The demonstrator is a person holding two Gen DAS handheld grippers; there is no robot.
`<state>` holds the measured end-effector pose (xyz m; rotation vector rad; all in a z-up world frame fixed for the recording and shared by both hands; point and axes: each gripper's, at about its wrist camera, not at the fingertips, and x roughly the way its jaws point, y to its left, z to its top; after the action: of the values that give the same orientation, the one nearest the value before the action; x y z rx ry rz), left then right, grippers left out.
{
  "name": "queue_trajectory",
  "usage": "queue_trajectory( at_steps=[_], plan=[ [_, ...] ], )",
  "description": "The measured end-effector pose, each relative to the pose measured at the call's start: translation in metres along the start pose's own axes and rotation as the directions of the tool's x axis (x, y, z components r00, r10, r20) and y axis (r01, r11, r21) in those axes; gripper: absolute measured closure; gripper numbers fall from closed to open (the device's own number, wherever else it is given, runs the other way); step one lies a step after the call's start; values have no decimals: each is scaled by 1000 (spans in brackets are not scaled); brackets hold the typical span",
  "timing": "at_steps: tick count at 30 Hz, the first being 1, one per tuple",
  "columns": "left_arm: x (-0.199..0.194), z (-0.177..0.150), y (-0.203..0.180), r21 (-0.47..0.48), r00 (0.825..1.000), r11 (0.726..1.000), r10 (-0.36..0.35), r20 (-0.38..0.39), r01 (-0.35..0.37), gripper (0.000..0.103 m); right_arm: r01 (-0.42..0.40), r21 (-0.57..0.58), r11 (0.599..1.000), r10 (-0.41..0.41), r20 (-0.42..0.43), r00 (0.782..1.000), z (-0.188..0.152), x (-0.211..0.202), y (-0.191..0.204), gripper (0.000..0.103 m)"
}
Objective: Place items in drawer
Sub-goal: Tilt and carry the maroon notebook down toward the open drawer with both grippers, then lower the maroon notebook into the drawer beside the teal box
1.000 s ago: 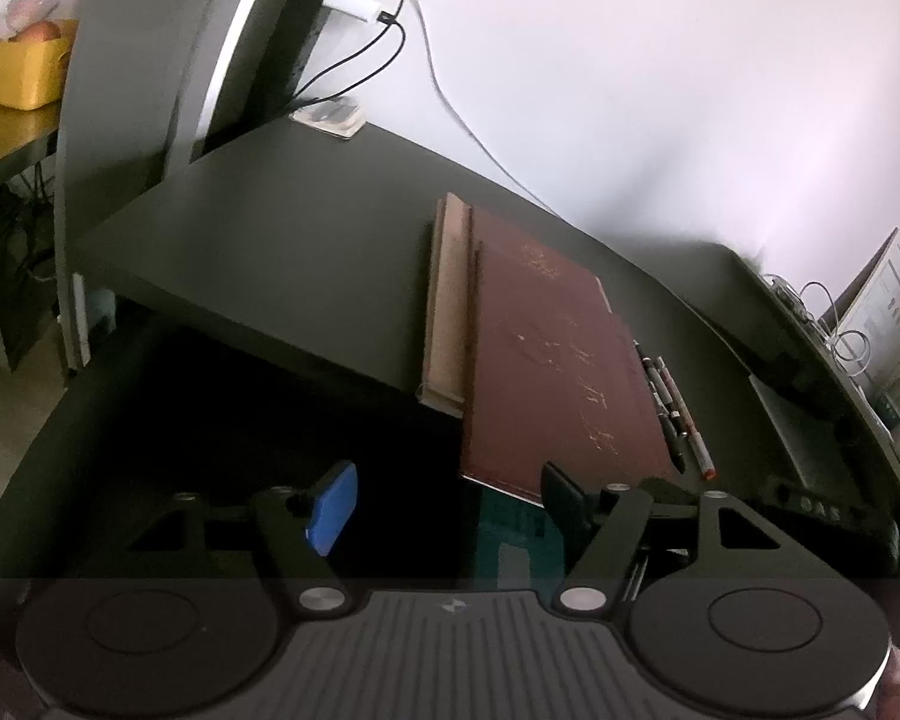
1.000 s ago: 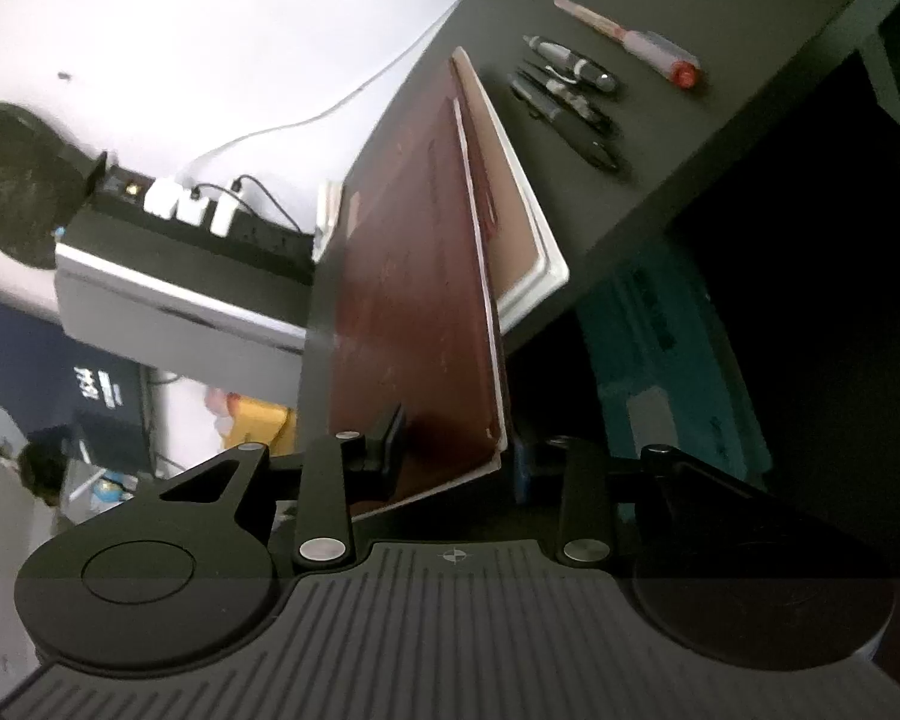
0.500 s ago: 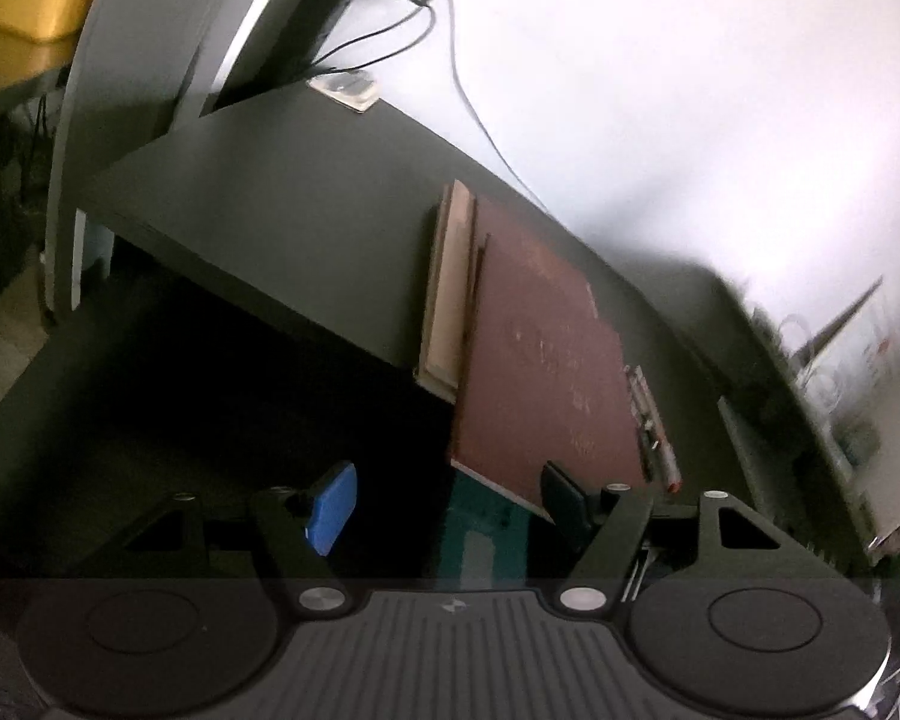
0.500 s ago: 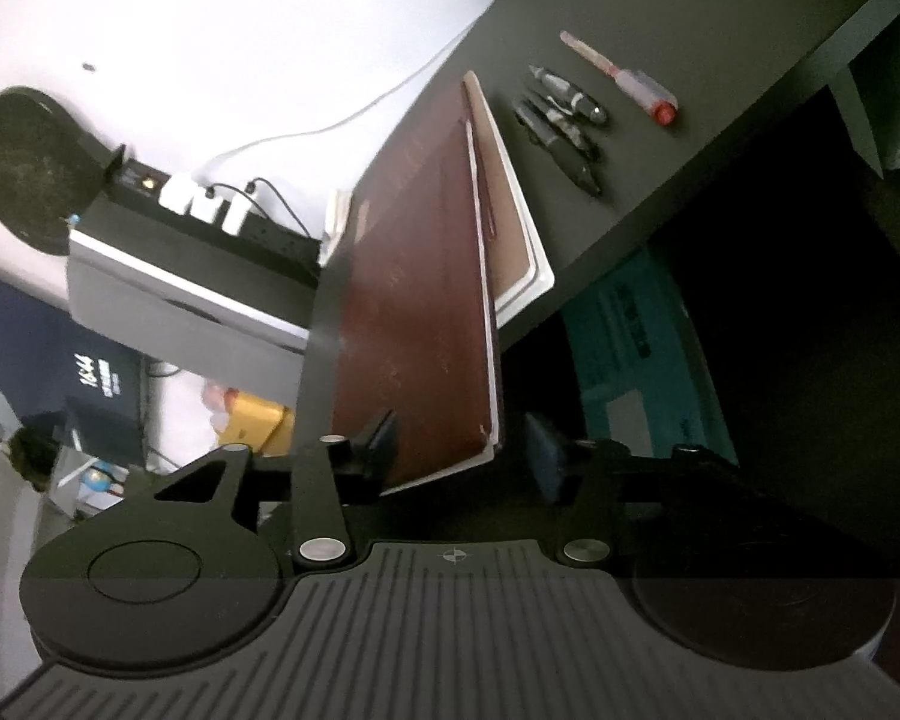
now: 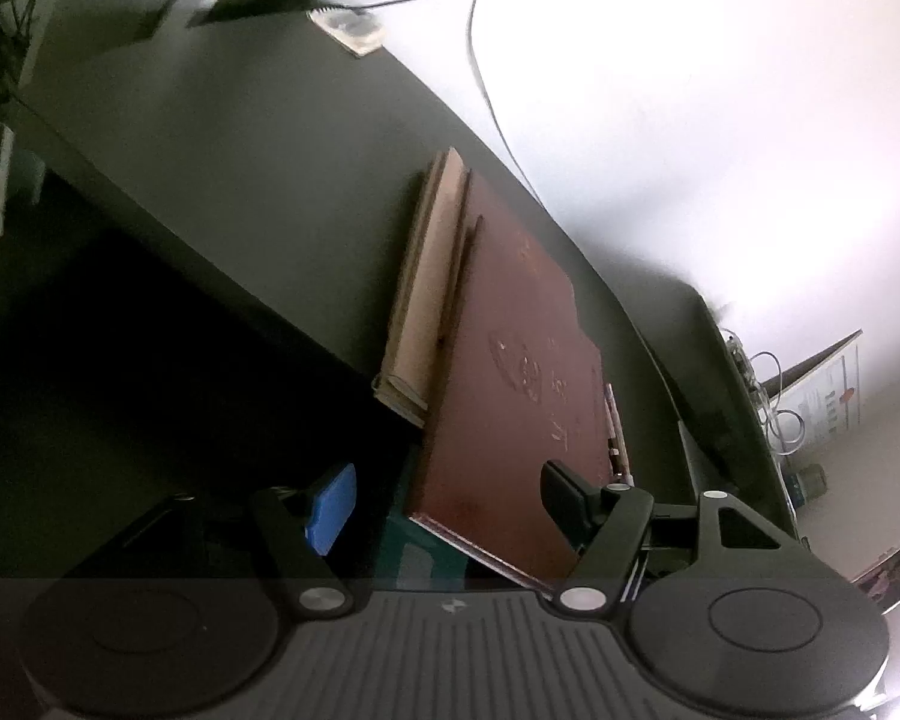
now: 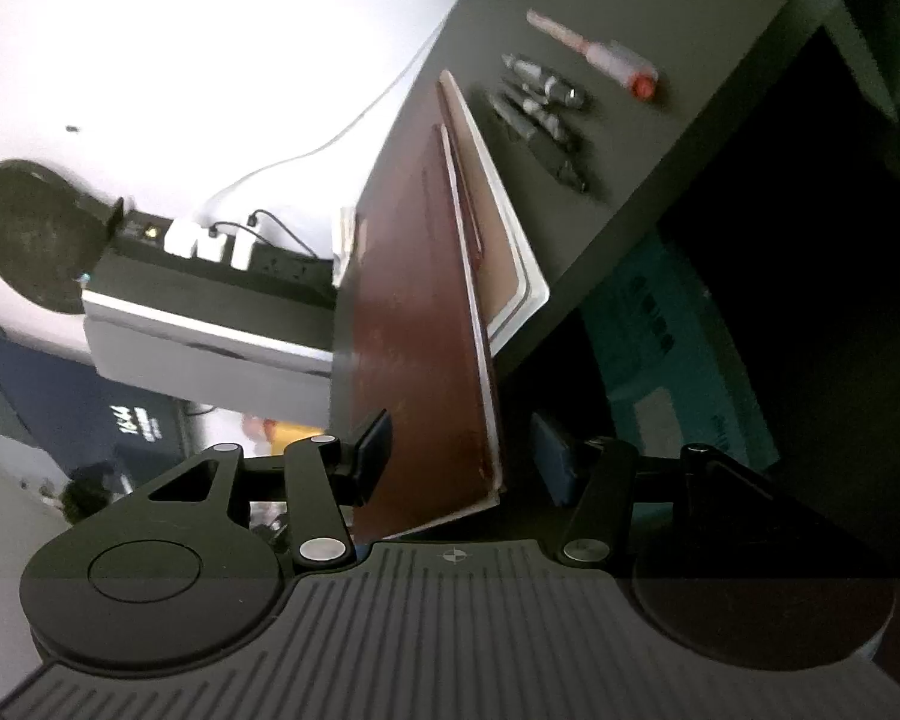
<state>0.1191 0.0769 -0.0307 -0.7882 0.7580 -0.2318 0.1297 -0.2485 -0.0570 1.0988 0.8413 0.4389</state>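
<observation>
Right gripper (image 6: 459, 459): fingers stand apart on either side of the near corner of the brown book (image 6: 417, 324). One pad is at the cover, the other stands clear of the page edge, so whether it grips cannot be told. The book juts off the front edge of the dark desk (image 6: 660, 12), lying on a second, paler book (image 6: 498, 228).

Left gripper (image 5: 444, 495): wide open, holding nothing, blue pad (image 5: 330, 507) on one finger. The brown book's corner (image 5: 510, 396) lies just before its other finger.

Below the desk edge, a dark recess holds a teal box (image 6: 660, 348); its printing is too blurred to read. Whether this recess is the drawer cannot be told.

Embossed gold marks on the brown cover are illegible.

Pens (image 6: 540, 120) and a red-capped tube (image 6: 600, 54) lie beside the books, blurred. Power strip (image 6: 222, 246) sits at the desk's far end.
</observation>
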Motion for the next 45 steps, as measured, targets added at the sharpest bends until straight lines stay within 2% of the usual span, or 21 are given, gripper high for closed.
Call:
queue_trajectory(
  at_steps=[2,4,7,10,14,15,16,18,19,23,26,30,34,39,45],
  plan=[
    [2,0,0,-1,1000,1000,-3,-5,3,37,-19,28,999,19,-19,1000,0,7,-3,47],
    [4,-1,0,-2,1000,1000,-6,-11,6,37,-23,46,999,25,-32,999,-1,13,-6,68],
    [7,-1,-1,-4,1000,1000,-10,-19,10,37,-33,22,999,34,-37,999,-4,11,-7,76],
    [14,-2,-2,-8,999,999,-31,-31,31,37,-32,-32,999,31,-42,999,-8,3,-4,76],
    [18,-5,-4,-10,996,997,-72,-49,72,39,-49,-30,998,46,-80,996,-12,-10,-7,78],
    [20,-6,-5,-8,995,996,-85,-55,85,42,-50,-22,999,48,-86,995,-14,-14,-9,78],
    [21,-9,-8,0,993,995,-98,-63,98,51,-48,-17,999,46,-88,995,-15,-17,-10,78],
    [21,-13,-13,24,991,993,-111,-79,113,59,-42,-11,999,41,-81,996,-18,-23,-12,78],
    [21,-15,-15,35,990,992,-115,-84,118,68,-38,-9,999,38,-73,997,-19,-26,-13,77],
    [13,-23,-22,68,989,989,-123,-81,129,69,-33,-1,999,33,-41,999,-21,-40,-13,77],
    [3,-32,-32,112,993,988,-103,-65,110,69,-17,-24,1000,16,-33,999,-26,-49,-7,76],
    [-12,-41,-41,150,997,986,-69,-42,74,69,88,-142,986,-91,-14,996,-38,-59,14,70],
    [-30,-46,-49,156,998,985,-67,-7,68,69,109,-252,962,-109,12,994,-53,-73,36,69],
    [-59,-51,-58,180,997,982,-59,49,49,69,69,-310,948,-73,-1,997,-66,-87,55,69],
    [-105,-62,-49,186,994,982,-33,107,13,69,22,-359,933,-33,-23,999,-86,-97,72,69]
  ],
)
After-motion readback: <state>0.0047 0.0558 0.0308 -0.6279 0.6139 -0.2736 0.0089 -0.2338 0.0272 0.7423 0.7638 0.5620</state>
